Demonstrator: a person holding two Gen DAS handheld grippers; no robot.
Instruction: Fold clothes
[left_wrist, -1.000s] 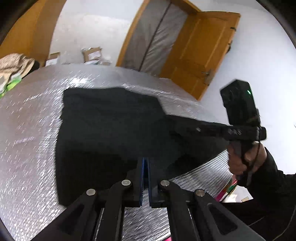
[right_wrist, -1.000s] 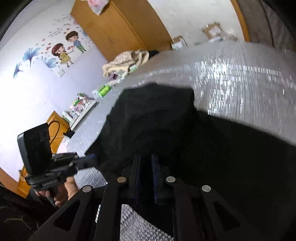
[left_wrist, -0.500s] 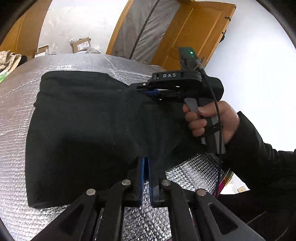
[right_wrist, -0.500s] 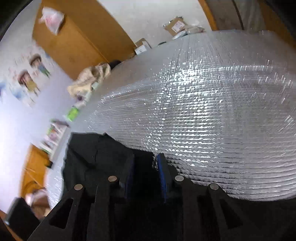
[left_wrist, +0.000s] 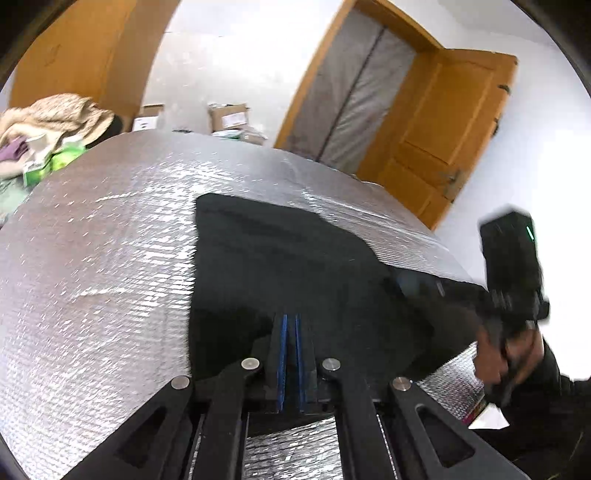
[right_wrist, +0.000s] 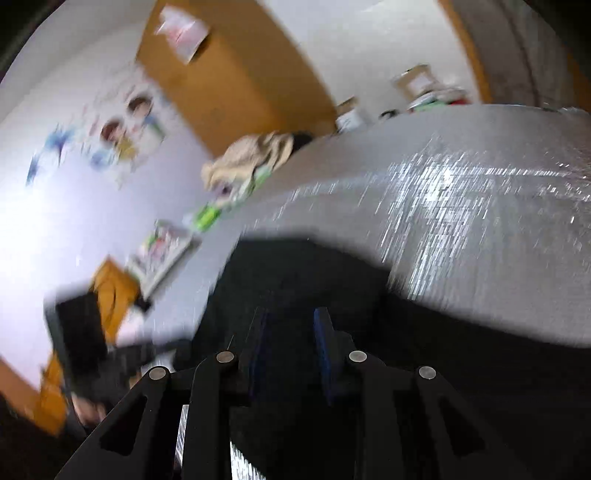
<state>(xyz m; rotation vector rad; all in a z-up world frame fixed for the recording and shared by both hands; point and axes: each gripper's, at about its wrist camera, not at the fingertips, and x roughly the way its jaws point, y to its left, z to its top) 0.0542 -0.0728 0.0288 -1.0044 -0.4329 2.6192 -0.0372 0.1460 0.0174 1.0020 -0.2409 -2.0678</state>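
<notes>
since half a second ago the right claw (left_wrist: 402, 286) has swung away from above the black cloth garment (left_wrist: 280, 258), back toward its right edge. the left claw (left_wrist: 290, 325) stays clenched on the garment's near edge, on the silver foil-covered tabletop (left_wrist: 103, 266). the right claw's jaws stand parted over the garment, grasping nothing visible.
</notes>
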